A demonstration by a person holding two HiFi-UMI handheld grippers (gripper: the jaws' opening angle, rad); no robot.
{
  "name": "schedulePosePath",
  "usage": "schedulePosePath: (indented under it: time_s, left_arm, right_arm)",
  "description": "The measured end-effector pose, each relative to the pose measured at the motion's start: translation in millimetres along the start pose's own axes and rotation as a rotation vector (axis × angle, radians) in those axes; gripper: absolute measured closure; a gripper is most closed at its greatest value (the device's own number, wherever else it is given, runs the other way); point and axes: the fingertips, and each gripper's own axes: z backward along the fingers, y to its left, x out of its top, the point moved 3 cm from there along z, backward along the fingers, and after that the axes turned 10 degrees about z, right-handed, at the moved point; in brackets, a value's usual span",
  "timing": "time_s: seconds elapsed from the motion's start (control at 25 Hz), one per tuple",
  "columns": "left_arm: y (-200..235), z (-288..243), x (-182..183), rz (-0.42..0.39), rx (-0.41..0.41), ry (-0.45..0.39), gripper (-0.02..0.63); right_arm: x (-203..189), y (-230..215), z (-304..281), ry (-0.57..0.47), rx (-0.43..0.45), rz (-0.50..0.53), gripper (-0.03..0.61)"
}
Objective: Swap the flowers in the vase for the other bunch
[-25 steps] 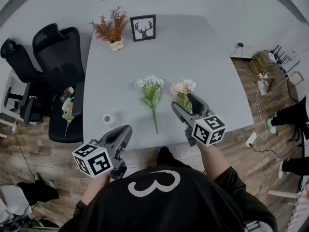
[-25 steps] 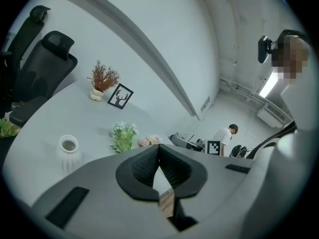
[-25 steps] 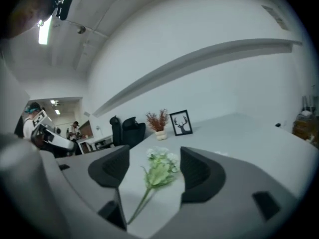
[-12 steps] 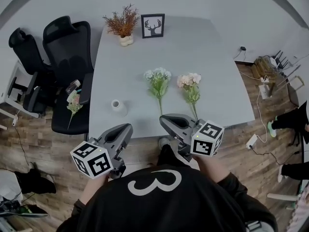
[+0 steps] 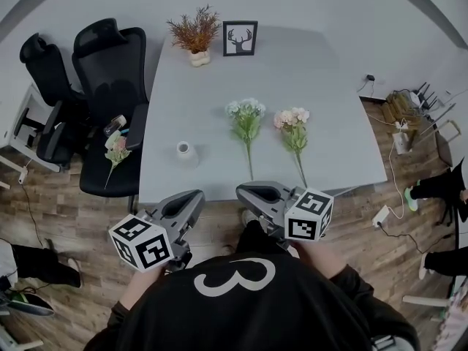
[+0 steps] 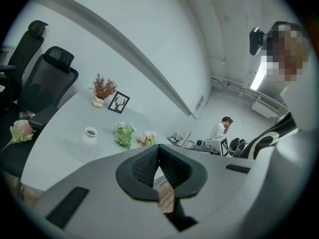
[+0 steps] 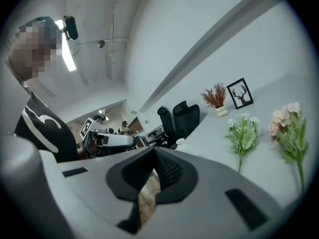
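A small white vase (image 5: 184, 151) (image 6: 90, 131) stands empty on the grey table (image 5: 322, 72), left of centre. Two bunches lie flat to its right: a white-and-green bunch (image 5: 246, 115) (image 7: 243, 131) and a pink bunch (image 5: 293, 123) (image 7: 289, 126). Both grippers hang off the table's near edge, close to the person's body. My left gripper (image 5: 193, 198) (image 6: 158, 148) is shut with nothing in it. The right gripper (image 5: 246, 191) (image 7: 153, 151) is also shut and empty, and it points left toward the other one.
At the table's far end stand a dried orange plant in a pot (image 5: 194, 35) and a framed deer picture (image 5: 240, 38). Black office chairs (image 5: 110, 64) stand at the left; a pink flower (image 5: 115, 151) lies on one seat. Cables and chargers (image 5: 398, 115) litter the floor at the right.
My right gripper was open over the pink bunch on the table; it has drawn back off the near edge, turned left and shut empty. The left gripper shifted slightly.
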Motion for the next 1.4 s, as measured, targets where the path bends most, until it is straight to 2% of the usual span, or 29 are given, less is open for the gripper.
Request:
schedulePosePath:
  time_s: [0.16,0.72,1.08,1.4]
  left_arm:
    - [-2,3,-1,-0.020,-0.008,0.002,0.603]
    - [4,0,-7,0.010,-0.003,0.012,0.603]
    - [17,-10,-3,0.040,0.017,0.012,0.601]
    - [34,-36,17,0.069,0.020,0.015,0.601]
  right_arm:
    - [-2,4,-1,-0.002,0.000,0.003,0.571]
    - [-9,-8,5,0.002,-0.040,-0.021,0.570]
    - [-1,-58,7,0.019,-0.183,-0.008,0.559]
    - [13,-125,-1,0.039,-0.303,-0.031,0.413]
